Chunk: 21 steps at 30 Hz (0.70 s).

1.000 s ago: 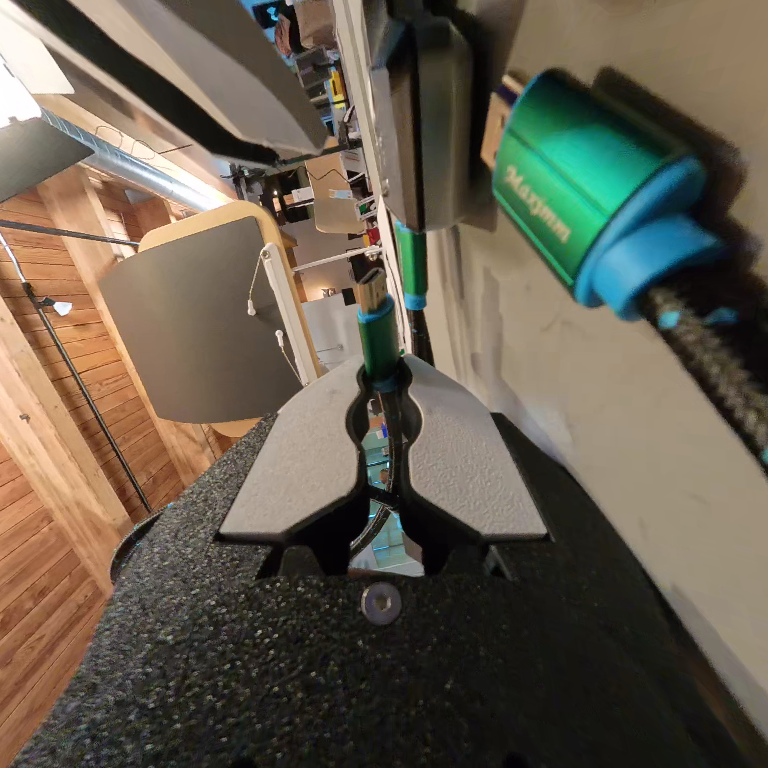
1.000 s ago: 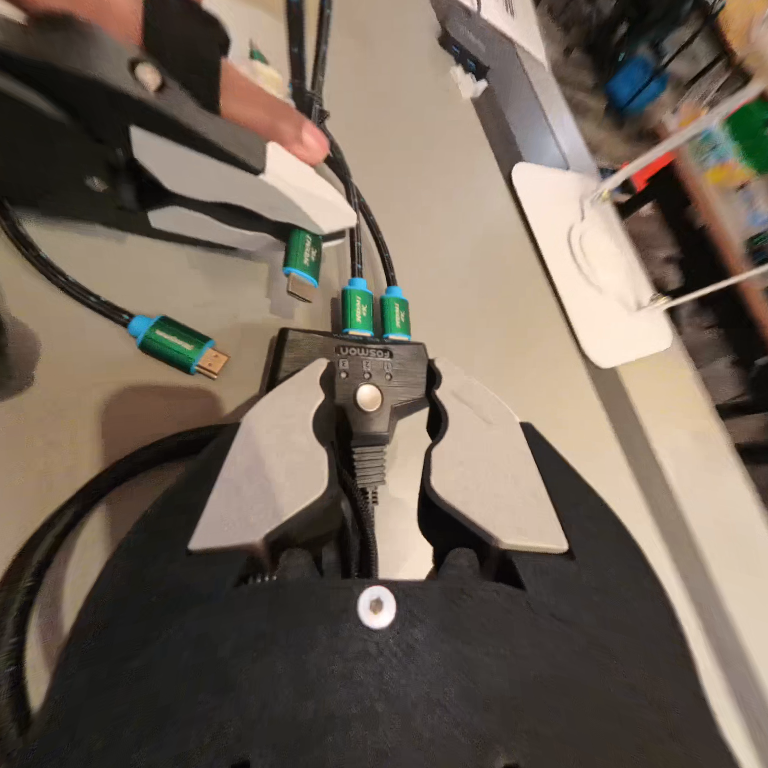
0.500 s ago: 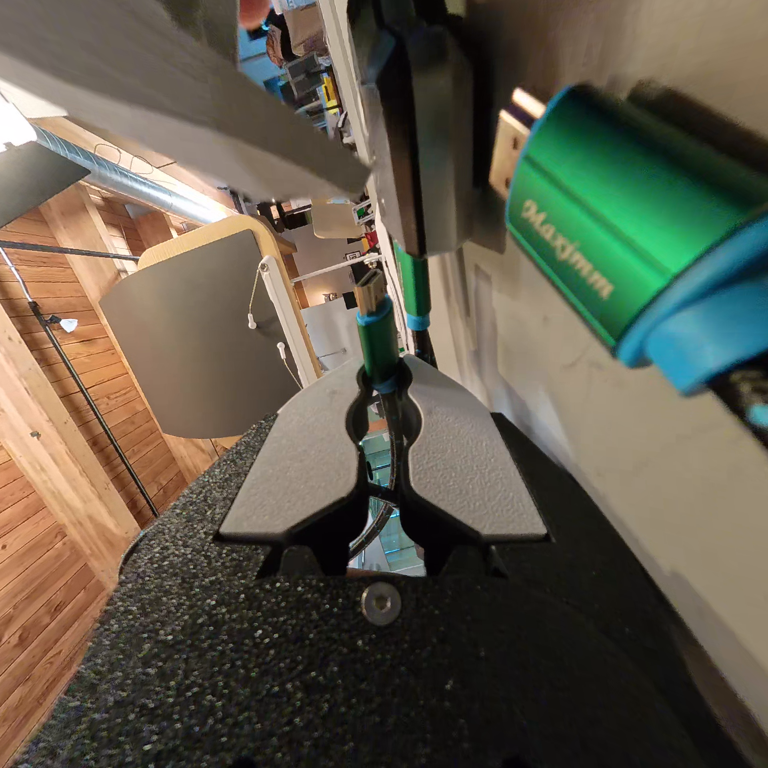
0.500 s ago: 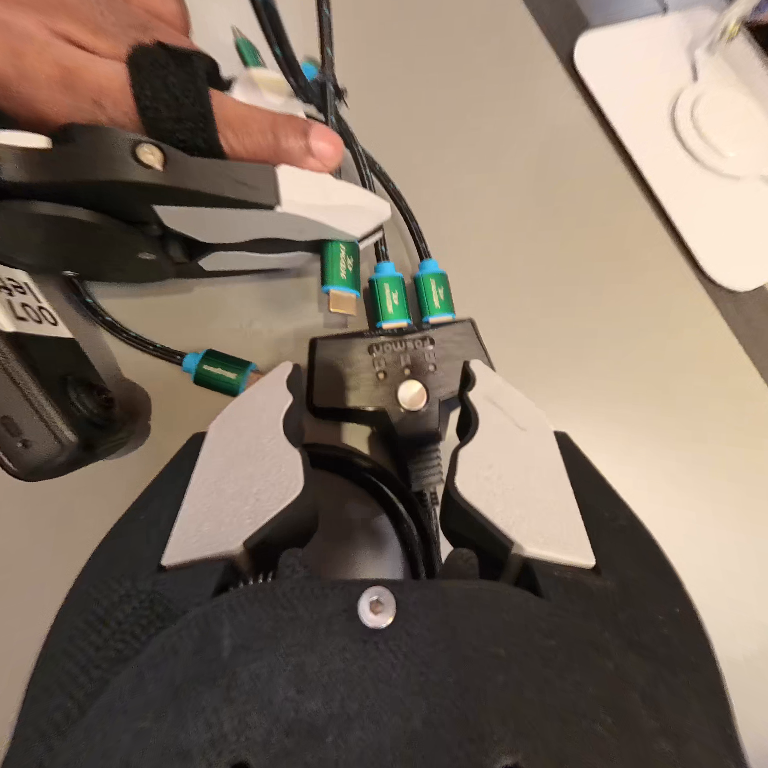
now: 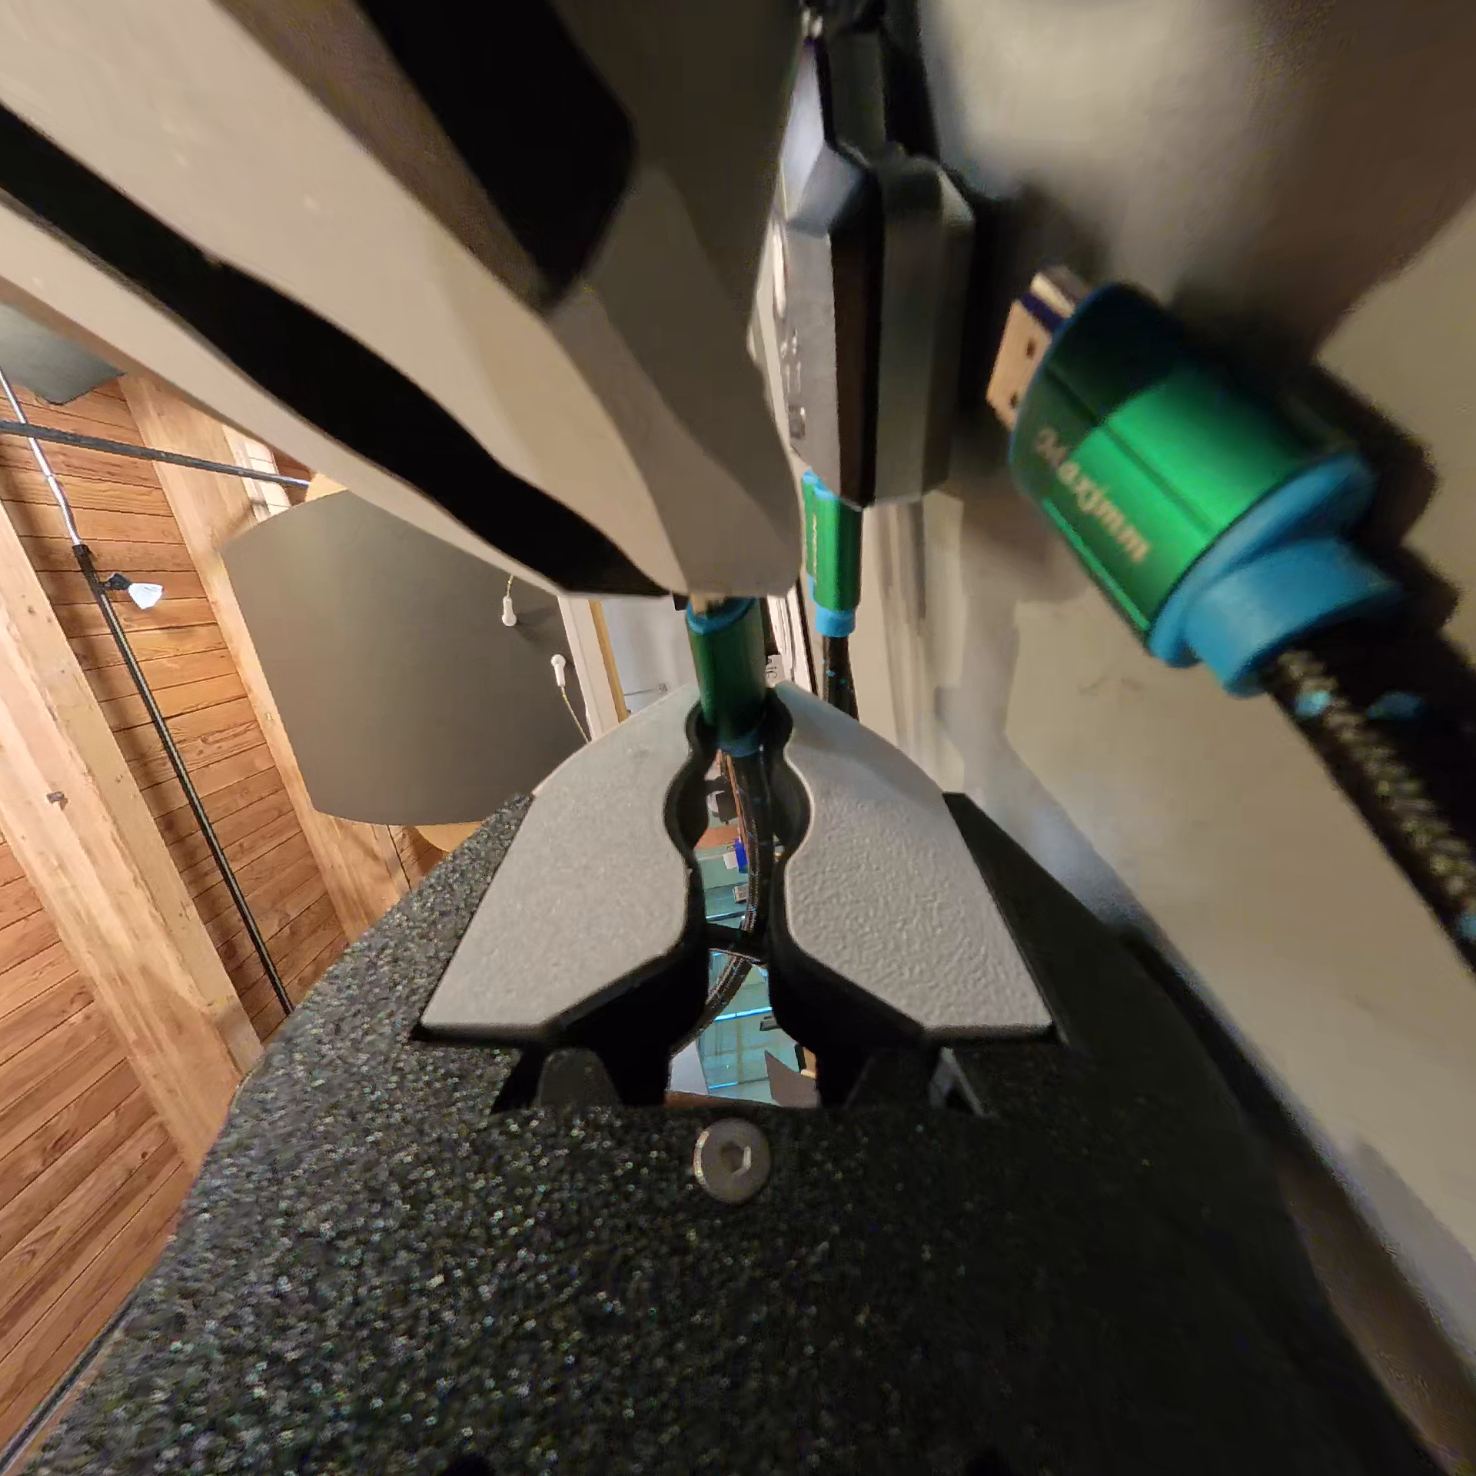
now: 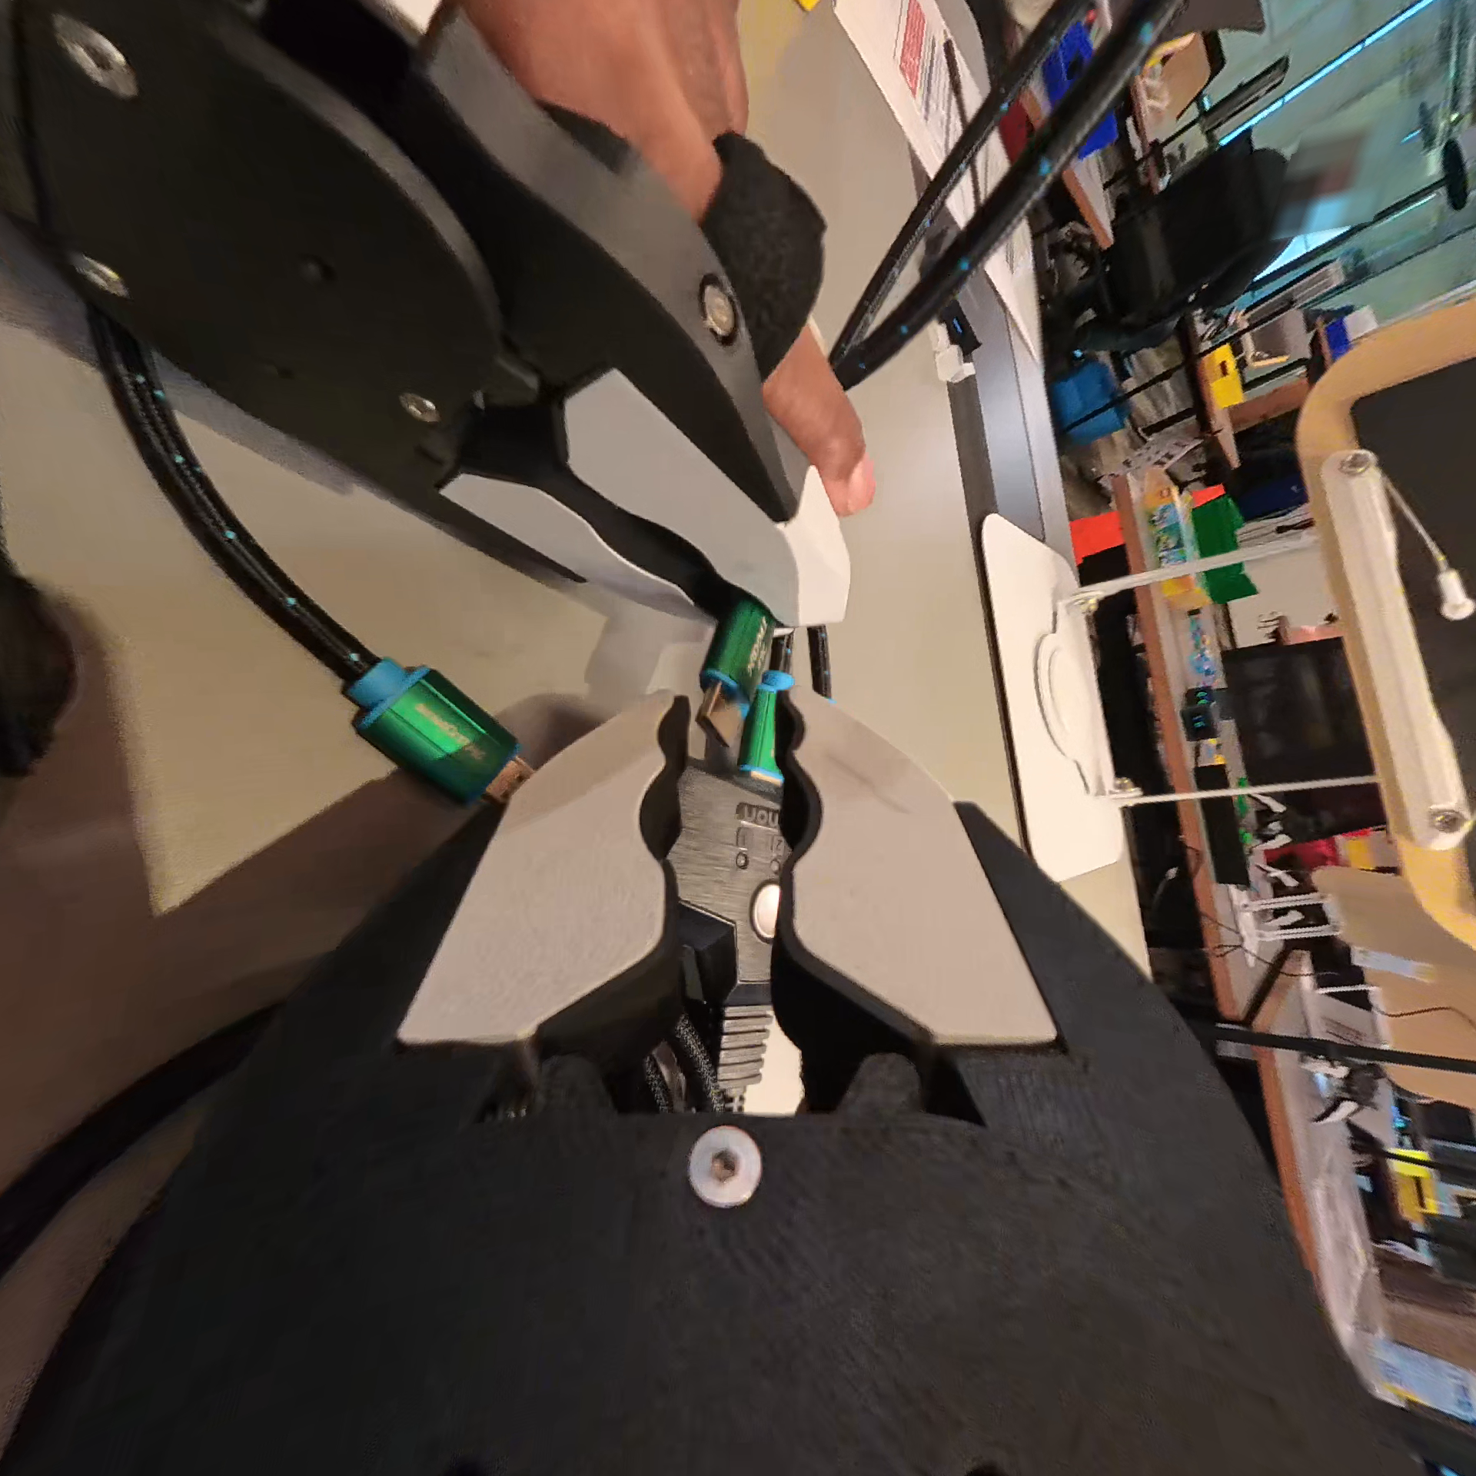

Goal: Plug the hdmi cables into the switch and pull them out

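Note:
My left gripper point(image 5: 731, 707) is shut on a green HDMI plug point(image 5: 723, 667) with a blue collar, its metal tip pointing at the black switch point(image 5: 874, 319). My right gripper point(image 6: 731, 719) is shut on the switch point(image 6: 731, 847), which is tilted on edge above the table. In the right wrist view the held plug point(image 6: 743, 639) sits just off the switch's port side, its tip free. One plugged-in green plug point(image 6: 759, 731) shows beside it. A loose green plug point(image 6: 435, 731) lies on the table at the left; it also shows in the left wrist view point(image 5: 1158, 479).
A person's hand point(image 6: 719, 160) holds the left gripper. Braided black cables point(image 6: 958, 200) run off to the back. A white stand base point(image 6: 1046, 703) sits on the beige table point(image 6: 902, 559) to the right. Shelves and clutter lie beyond the table edge. The grippers' ends are close to 5 cm from one another.
My right gripper has closed on the switch and tipped it up off the table. My left gripper, still holding its plug, has come closer to the switch's ports.

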{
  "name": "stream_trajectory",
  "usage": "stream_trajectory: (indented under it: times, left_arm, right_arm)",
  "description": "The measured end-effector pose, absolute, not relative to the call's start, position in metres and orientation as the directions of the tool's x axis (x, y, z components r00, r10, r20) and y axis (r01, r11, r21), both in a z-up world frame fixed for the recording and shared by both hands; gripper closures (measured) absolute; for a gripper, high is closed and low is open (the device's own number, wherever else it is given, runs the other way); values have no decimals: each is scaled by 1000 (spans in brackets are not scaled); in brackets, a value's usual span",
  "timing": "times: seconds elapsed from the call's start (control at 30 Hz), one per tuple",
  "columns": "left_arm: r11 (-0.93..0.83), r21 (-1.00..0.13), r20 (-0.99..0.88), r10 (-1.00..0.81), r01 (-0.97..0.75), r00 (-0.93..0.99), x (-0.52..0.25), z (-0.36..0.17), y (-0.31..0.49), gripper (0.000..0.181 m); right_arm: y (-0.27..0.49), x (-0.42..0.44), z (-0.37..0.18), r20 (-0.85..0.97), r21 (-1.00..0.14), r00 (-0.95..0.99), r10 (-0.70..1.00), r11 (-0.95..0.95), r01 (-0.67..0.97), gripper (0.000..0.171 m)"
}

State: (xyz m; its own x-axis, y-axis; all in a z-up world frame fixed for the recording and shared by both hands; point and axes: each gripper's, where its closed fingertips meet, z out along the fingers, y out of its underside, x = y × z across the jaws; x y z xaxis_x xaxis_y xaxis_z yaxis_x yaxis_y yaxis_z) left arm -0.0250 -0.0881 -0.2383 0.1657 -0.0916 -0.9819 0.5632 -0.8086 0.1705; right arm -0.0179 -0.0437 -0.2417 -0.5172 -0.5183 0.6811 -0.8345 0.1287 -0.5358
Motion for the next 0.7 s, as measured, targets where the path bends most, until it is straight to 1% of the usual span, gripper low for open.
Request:
stream_trajectory:
  times: [0.07, 0.2, 0.3, 0.4, 0.6, 0.7]
  left_arm:
    - [-812, 163, -983, -87, 560, 160, -26, -238, -85, 171]
    - [-812, 141, -986, -62, 566, 156, -24, -240, -86, 170]
    - [-849, 93, -990, -21, 520, 142, -23, -239, -80, 166]
    - [-860, 88, -990, -18, 502, 142, -21, -238, -77, 163]
    - [-876, 101, -987, -31, 471, 155, -23, -240, -72, 168]
    - [-882, 89, -987, -16, 464, 159, -24, -241, -70, 169]
  right_arm:
    - [-44, -17, -245, 703, -506, -491, -515, 123, -854, 157]
    - [-47, -18, -246, 782, -422, -409, -471, 84, -903, 159]
    - [-49, -19, -244, 822, -382, -372, -432, 66, -922, 161]
    - [-49, -18, -242, 827, -392, -371, -423, 40, -919, 161]
    - [-48, -15, -243, 836, -383, -350, -422, 8, -924, 161]
    - [-46, -16, -245, 806, -417, -384, -450, 28, -909, 159]
